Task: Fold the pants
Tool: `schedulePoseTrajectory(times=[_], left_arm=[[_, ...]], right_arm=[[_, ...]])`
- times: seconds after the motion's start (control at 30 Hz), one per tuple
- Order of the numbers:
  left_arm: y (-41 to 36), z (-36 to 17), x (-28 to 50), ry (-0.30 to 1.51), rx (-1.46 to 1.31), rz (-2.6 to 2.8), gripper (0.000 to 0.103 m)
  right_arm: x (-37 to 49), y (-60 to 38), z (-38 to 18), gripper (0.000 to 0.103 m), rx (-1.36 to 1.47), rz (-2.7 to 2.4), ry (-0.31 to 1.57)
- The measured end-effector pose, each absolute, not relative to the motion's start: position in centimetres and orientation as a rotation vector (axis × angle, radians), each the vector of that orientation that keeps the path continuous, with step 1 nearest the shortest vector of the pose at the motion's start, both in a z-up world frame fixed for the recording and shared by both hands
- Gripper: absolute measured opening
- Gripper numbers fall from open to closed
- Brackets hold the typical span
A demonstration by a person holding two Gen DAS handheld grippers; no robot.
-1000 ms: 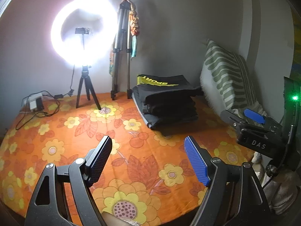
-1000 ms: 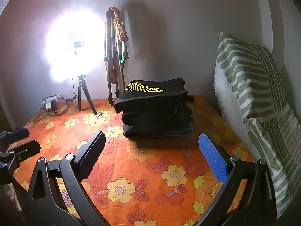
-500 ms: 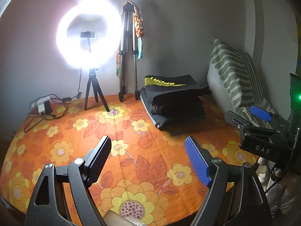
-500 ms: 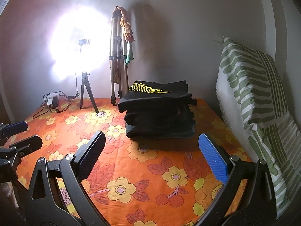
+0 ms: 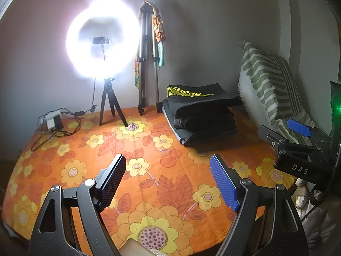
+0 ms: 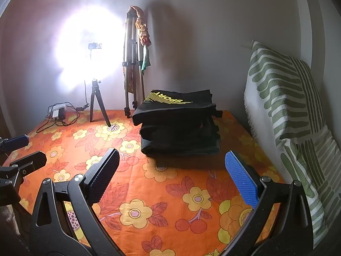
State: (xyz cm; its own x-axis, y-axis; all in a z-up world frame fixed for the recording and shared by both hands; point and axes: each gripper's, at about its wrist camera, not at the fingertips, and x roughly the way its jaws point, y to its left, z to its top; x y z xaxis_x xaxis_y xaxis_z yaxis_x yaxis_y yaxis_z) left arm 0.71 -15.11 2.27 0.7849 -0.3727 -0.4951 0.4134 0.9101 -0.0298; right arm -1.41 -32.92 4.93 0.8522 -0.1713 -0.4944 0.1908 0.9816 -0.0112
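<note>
My left gripper [image 5: 167,181] hangs over the bed with its jaws spread wide and nothing between them; one pad is black with a fine knurled grid, the other a bright blue ribbed plastic. My right gripper [image 6: 174,177] is the same pair of pads, likewise parted and holding nothing, touching nothing.

Beneath both jaws lies the bedsheet [image 6: 149,192], a thin orange cotton printed with yellow flowers, red leaves and cherries, lightly creased. In the left view my right gripper's body shows off to the right of my jaws, a black block stamped "DAS".

Ahead of my right jaws, well beyond the pad tips, sits the stack of folded pants [image 6: 179,125]: soft black fabric in flat rectangular layers, the top piece printed with yellow stripes and the word "SPORT", upside down to me. To the right of it leans a ribbed pillow [image 6: 285,98], white with green bars. Beyond the left pad stand a glaring ring light [image 5: 102,40] on a small black tripod, and a taller folded metal tripod [image 5: 148,64] against the wall.
</note>
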Motion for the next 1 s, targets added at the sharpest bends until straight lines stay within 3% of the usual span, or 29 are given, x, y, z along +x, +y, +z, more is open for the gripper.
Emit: schedulePoseTrajectory(times=[1.0], left_arm=[[-15.19, 1.75, 0.56, 0.523, 0.088, -0.428, 0.081]], right_arm=[[-1.48, -32.89, 4.52, 0.101, 0.047, -0.188, 0.527]])
